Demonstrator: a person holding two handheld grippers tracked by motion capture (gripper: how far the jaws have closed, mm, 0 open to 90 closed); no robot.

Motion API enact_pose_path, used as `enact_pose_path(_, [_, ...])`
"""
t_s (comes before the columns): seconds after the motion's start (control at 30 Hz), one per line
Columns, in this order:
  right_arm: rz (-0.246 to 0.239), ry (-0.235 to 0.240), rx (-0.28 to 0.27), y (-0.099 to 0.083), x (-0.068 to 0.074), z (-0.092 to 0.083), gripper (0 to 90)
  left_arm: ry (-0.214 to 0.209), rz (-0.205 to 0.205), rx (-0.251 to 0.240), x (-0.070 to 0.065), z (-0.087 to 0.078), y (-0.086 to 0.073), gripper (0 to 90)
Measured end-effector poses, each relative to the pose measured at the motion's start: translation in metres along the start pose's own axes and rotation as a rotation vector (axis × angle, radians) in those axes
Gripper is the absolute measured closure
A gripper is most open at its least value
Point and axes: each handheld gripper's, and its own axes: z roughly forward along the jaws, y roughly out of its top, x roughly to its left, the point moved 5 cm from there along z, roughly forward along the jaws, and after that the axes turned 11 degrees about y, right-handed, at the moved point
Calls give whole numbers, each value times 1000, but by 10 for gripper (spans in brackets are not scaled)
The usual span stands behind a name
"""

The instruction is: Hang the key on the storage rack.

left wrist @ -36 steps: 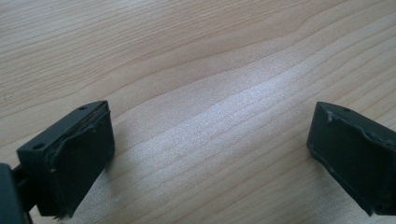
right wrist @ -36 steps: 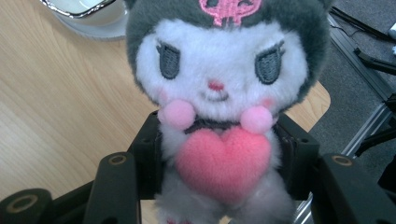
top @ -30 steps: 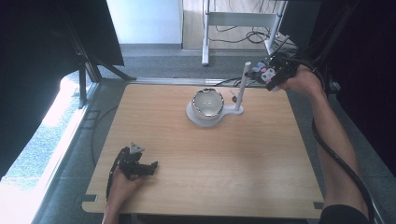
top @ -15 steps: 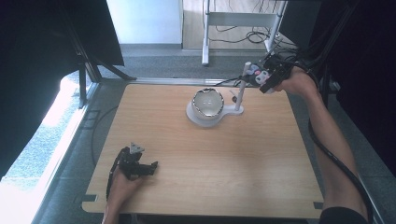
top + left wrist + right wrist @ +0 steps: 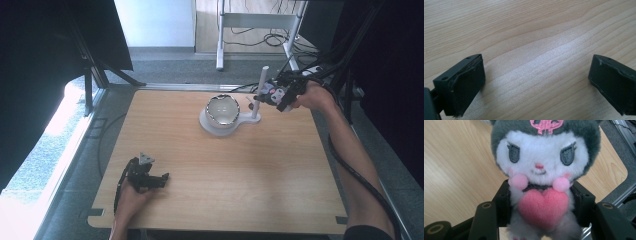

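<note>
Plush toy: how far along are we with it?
Picked up: the right gripper is clamped on the plush toy, held in the air beside the white post of the stand. Setting it down is left. The left gripper rests open on the table.

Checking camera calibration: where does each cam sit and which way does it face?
High view: above the person's side, facing forward and down on the table; forearms, both grippers.
Left gripper view: on the left gripper, facing bare tabletop; open jaws.
Right gripper view: on the right gripper, facing its plush toy; jaws clamp it.
All share the table.
</note>
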Motion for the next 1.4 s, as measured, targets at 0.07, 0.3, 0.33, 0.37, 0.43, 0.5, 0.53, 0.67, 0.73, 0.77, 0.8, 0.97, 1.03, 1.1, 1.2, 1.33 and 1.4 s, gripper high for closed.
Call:
enact_pose_path(0.07, [2,-9,21,2,-1,5,453,-1,0,0,0,0,0,7])
enact_pose_path(0.3, [-1,-13,52,10,-5,25,448,1,-1,-2,0,0,0,7])
enact_pose_path(0.33, [-2,-15,58,10,-6,27,446,1,-1,-2,0,0,0,7])
enact_pose_path(0.37, [-4,-16,62,11,-6,30,445,1,-1,-2,0,0,0,7])
enact_pose_path(0.43, [-4,-17,64,12,-7,34,441,2,-1,-3,0,0,0,7])
enact_pose_path(0.5, [-8,-22,67,12,-9,38,436,1,-1,-2,0,0,0,6])
enact_pose_path(0.53, [-9,-21,66,11,-10,40,432,1,-1,-2,0,0,0,7])
enact_pose_path(0.67, [-1,-20,58,9,-13,47,384,1,-1,-2,0,0,0,6])
enact_pose_path(0.73, [10,-20,55,8,-14,50,338,2,-2,-2,0,0,0,7])
enact_pose_path(0.77, [14,-18,54,7,-15,51,312,2,-4,-1,0,0,0,6])
enact_pose_path(0.8, [14,-17,49,7,-15,52,287,1,-4,-1,0,0,0,7])
enact_pose_path(0.97, [14,-21,47,4,-16,51,258,2,-3,-2,0,0,0,7])
enact_pose_path(1.03, [18,-21,48,3,-15,49,255,1,0,-2,0,0,0,7])
enact_pose_path(1.1, [11,-18,42,3,-14,48,251,1,0,-2,0,0,0,7])
enact_pose_path(1.2, [9,-18,43,2,-13,47,238,2,-1,-2,0,0,0,7])
enact_pose_path(1.33, [5,-18,42,0,-11,46,209,1,0,-2,0,0,0,7])
enact_pose_path(1.4, [6,-23,38,-1,-10,45,200,1,-1,-2,0,0,0,7])
